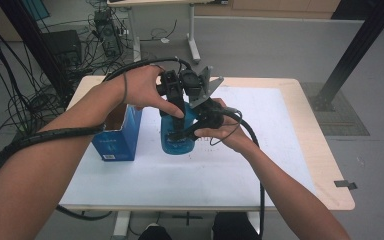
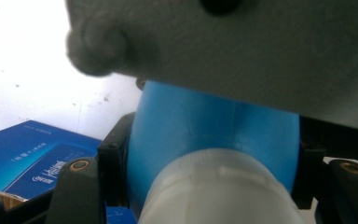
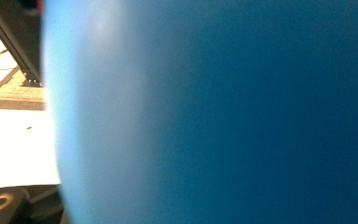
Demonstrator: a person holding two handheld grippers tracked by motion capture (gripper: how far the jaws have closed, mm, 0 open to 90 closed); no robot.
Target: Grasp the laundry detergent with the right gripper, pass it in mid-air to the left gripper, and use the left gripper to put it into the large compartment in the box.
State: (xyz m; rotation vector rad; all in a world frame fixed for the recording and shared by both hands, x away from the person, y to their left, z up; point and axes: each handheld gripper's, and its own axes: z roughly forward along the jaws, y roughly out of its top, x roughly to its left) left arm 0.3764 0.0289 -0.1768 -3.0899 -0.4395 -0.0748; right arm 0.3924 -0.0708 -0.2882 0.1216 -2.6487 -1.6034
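Blue bottle point(image 1: 177, 140) stands on the tabletop point(image 1: 260, 165), just right of the blue box point(image 1: 117, 137). My right hand-held gripper point(image 1: 190, 131) pinches the body from the side to keep it from turning. My left hand-held gripper point(image 1: 172, 95) comes from above, jaws pressed on the white cap point(image 2: 219, 186), likely so I can twist it while the body stays braced.
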